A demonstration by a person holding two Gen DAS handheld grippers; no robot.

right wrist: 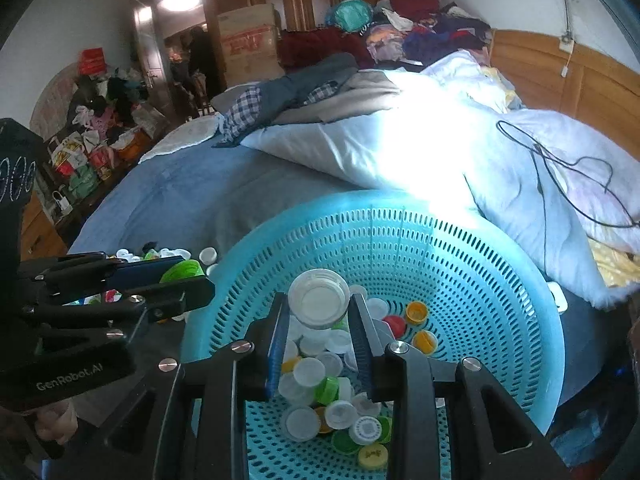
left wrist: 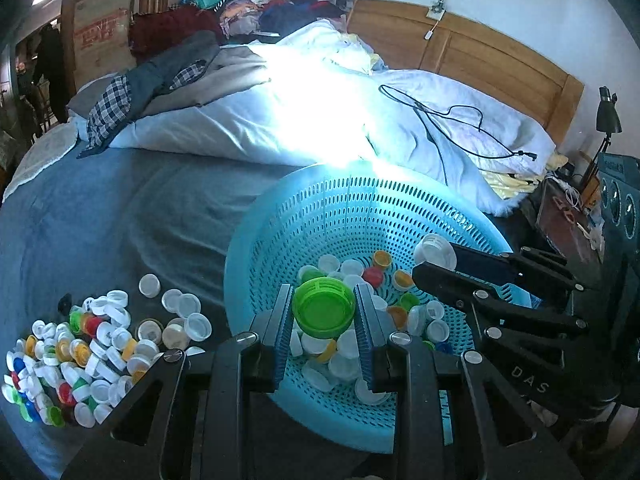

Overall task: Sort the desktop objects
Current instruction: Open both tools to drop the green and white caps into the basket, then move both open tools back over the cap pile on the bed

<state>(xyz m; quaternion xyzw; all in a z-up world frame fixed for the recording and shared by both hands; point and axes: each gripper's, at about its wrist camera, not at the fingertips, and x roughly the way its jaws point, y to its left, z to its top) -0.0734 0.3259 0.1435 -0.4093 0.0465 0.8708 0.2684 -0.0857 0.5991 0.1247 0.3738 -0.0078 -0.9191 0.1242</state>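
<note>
A round turquoise perforated basket (left wrist: 360,208) sits on the bed and holds several bottle caps (left wrist: 352,268). My left gripper (left wrist: 323,304) is shut on a large green cap (left wrist: 323,310) and holds it above the basket's near side. My right gripper (right wrist: 318,308) is shut on a large white cap (right wrist: 318,298) over the basket (right wrist: 460,248); it also shows in the left wrist view (left wrist: 436,258) at the basket's right. The left gripper with the green cap shows at the left of the right wrist view (right wrist: 182,276).
A pile of mixed loose caps (left wrist: 80,352) lies on the blue-grey sheet (left wrist: 100,220) left of the basket. A white duvet (left wrist: 320,128) with a black cable (left wrist: 440,120) lies behind it. Clothes are heaped by the wooden headboard (left wrist: 480,52).
</note>
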